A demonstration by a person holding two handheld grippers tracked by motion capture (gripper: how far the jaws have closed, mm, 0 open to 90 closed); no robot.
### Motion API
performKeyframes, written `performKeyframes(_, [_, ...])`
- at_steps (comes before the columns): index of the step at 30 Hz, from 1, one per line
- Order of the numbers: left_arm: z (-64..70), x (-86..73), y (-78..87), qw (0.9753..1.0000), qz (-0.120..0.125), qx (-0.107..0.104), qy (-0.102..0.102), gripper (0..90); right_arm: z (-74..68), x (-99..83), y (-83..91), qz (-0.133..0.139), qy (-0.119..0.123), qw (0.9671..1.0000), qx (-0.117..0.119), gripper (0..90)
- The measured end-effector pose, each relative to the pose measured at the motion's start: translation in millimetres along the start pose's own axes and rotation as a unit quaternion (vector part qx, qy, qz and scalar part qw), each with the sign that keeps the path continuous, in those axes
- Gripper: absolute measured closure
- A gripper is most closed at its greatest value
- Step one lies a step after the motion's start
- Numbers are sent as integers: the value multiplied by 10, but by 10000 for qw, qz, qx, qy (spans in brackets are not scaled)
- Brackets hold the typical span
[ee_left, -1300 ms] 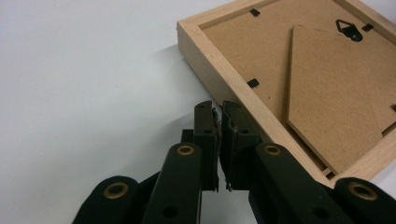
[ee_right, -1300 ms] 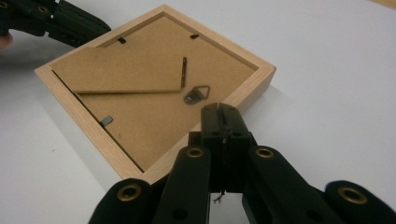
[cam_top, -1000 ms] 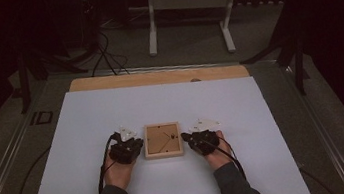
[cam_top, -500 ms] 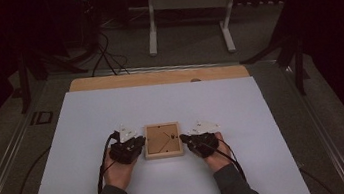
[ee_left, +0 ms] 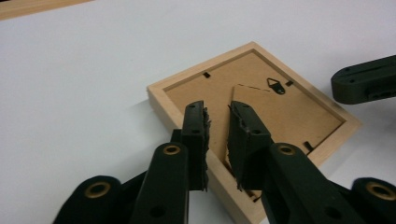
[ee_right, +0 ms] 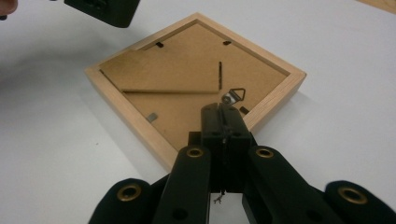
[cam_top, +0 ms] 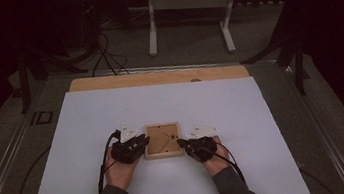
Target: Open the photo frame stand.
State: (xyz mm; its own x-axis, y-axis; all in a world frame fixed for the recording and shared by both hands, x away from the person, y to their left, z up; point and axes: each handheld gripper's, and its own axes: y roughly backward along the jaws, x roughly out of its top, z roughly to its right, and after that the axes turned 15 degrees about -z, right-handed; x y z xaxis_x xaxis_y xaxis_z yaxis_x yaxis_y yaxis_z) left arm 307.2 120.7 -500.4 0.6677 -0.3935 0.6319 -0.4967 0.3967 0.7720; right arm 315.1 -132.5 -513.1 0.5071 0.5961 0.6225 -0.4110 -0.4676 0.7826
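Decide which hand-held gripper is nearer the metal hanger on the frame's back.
Right. The right hand-held gripper sits just short of the metal hanger; the left hand-held gripper hovers across the frame from it.

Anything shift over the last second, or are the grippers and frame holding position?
No visible change. The wooden frame lies face down in the same spot on the white table, with the left gripper and right gripper still flanking it.

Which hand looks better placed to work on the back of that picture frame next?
Probably the left gripper: its jaws stand open over the picture frame backing. The right gripper jaws are closed together.
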Motion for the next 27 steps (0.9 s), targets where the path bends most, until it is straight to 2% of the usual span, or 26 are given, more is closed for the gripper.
performKeyframes(4, [45, 12, -29, 10000, -17, -39, -75, 691, 1, -15, 0, -26, 23, 10000, 38, 897])
performKeyframes(15, [122, 15, -101, 9992, -153, -259, -258, 618, -67, -48, -13, -144, 104, 9997, 179, 897])
performKeyframes(27, [191, 10, -193, 9982, -302, -278, -435, 553, -60, -53, -23, -113, 87, 9996, 224, 897])
